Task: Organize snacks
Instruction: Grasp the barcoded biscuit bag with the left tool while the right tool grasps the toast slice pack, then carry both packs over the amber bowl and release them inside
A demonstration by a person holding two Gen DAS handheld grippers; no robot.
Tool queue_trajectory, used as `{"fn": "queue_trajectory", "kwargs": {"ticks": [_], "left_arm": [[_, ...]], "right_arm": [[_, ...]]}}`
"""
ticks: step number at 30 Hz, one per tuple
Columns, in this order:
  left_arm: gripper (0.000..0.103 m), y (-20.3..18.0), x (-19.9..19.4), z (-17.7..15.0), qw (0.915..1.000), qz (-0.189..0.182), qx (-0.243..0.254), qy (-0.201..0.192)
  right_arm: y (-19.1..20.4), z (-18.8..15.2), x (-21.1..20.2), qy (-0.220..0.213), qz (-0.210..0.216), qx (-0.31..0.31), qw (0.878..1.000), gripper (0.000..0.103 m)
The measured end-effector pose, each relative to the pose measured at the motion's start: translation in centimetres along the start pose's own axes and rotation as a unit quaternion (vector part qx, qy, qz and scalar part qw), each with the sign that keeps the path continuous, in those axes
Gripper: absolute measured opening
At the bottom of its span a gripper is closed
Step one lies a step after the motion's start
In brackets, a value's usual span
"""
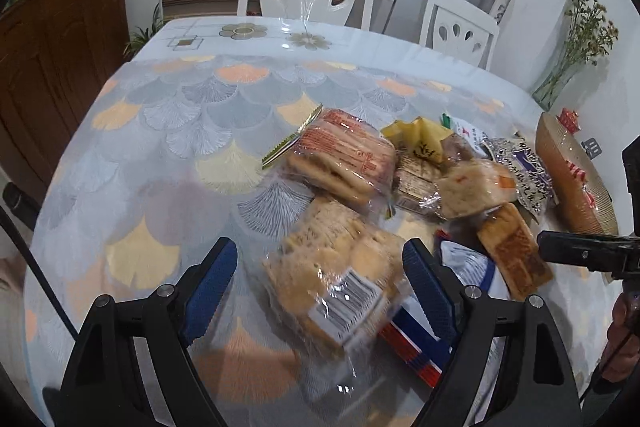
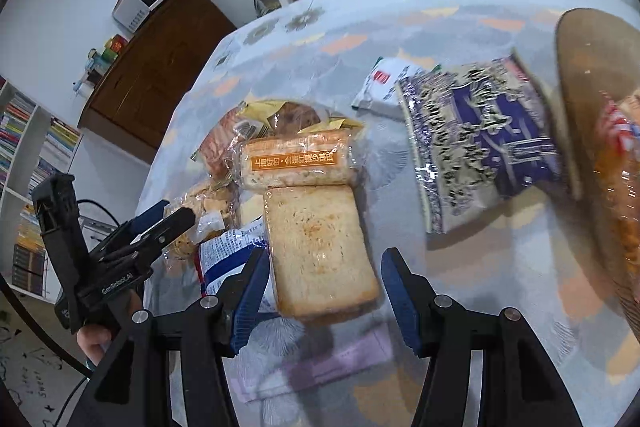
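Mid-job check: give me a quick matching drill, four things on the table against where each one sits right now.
Things:
1. cracker pack
2. toast slice pack
3. purple seed bag
4. woven basket

Places:
A. leaning against the basket rim
B. between the open left tongs
C. at the table's right edge
D. between the open right tongs

Pairs: 1-B, 2-D, 3-A, 4-C
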State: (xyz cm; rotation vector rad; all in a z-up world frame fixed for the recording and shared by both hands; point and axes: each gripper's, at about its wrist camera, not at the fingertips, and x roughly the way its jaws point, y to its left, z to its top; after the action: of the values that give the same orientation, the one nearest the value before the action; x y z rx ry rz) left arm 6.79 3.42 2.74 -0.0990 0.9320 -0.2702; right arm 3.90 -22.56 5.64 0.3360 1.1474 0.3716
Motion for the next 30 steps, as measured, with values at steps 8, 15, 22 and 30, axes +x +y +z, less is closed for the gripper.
{"fn": "queue_trajectory", "kwargs": {"ticks": [8, 15, 22, 30], "left_arm": [[0.087, -0.2, 0.4, -0.4, 0.9997, -0.021, 0.011, 0.005], [0.086, -0.8, 0.5, -1.0, 0.9992, -0.021, 0.035, -0.003], [0.048, -1.2, -1.4, -1.1, 0.9987, -0.029, 0.037, -0.020], [0.047, -2.2, -5.7, -2.6, 0.9984, -0.016, 0.018, -0.051]], "right_arm": [[-0.3, 0.5, 2.8, 0.021, 0.020, 0.006, 1.000, 0.065], [0.2, 0.1, 3.5, 0.011, 0.032, 0.003, 0.999, 0.058], [-0.4, -0.5, 1.5, -0.008, 0.047, 0.026, 0.999, 0.053], [-0.6, -2.9, -3.9, -0.048, 0.022, 0.016, 0.999, 0.053]]}}
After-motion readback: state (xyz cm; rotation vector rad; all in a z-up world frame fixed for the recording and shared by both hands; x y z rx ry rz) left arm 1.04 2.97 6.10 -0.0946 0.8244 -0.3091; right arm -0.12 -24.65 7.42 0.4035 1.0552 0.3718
